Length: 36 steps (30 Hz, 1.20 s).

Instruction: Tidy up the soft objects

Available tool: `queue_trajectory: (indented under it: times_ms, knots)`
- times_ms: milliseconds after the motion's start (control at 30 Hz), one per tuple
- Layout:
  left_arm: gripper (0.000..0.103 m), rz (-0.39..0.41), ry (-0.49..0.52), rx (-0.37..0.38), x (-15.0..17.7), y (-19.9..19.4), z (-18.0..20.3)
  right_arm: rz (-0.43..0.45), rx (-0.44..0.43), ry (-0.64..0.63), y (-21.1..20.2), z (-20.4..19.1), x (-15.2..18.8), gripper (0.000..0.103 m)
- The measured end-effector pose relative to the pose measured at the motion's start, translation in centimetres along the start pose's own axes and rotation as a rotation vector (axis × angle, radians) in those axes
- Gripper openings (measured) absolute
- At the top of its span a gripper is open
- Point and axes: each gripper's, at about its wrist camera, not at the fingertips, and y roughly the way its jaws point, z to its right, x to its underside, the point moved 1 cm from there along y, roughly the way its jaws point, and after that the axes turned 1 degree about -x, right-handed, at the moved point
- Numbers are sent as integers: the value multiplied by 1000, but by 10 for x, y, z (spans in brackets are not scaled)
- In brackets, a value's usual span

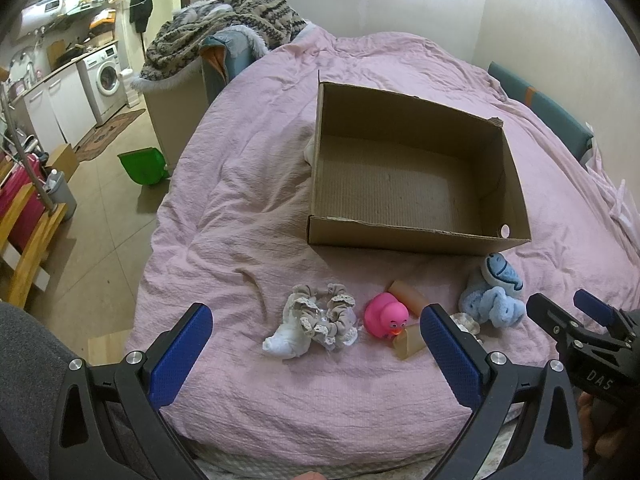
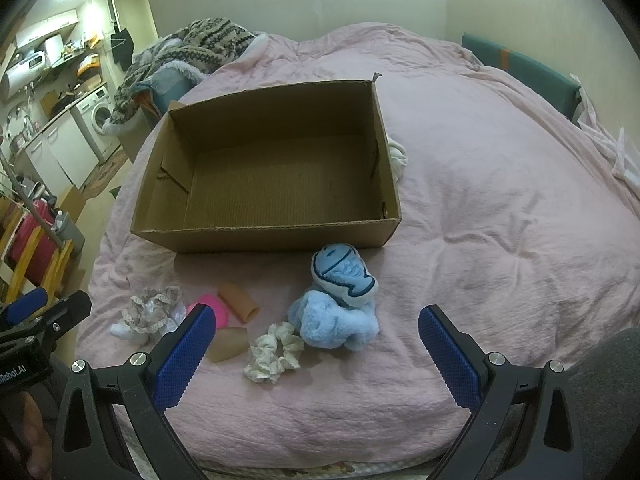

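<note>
Left wrist view: left gripper (image 1: 316,344) jaws wide, holding nothing, over scrunchie pile (image 1: 320,320) and pink duck (image 1: 385,315); right gripper (image 2: 312,350) likewise agape above blue plush (image 2: 340,312); cardboard box (image 1: 400,236) beyond, bare bedspread (image 2: 500,220) rightward; "DAS" legible.

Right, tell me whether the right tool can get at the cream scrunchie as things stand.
Probably yes. The right tool is open and holds nothing, and the cream scrunchie lies uncovered on the pink bedspread between its fingers, with only the blue plush close beside it.

Duck (image 1: 385,314), scrunchies (image 1: 324,320) and plush (image 2: 338,300) lie before the box (image 2: 268,236) on the bed (image 2: 500,220)
</note>
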Motion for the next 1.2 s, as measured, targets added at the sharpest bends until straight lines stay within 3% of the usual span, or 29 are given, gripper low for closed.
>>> queue_trajectory:
  times_ms: [1200]
  knots:
    - [103,-10,10,-3,2,0,2,-1,-3,3,0,0,0,103]
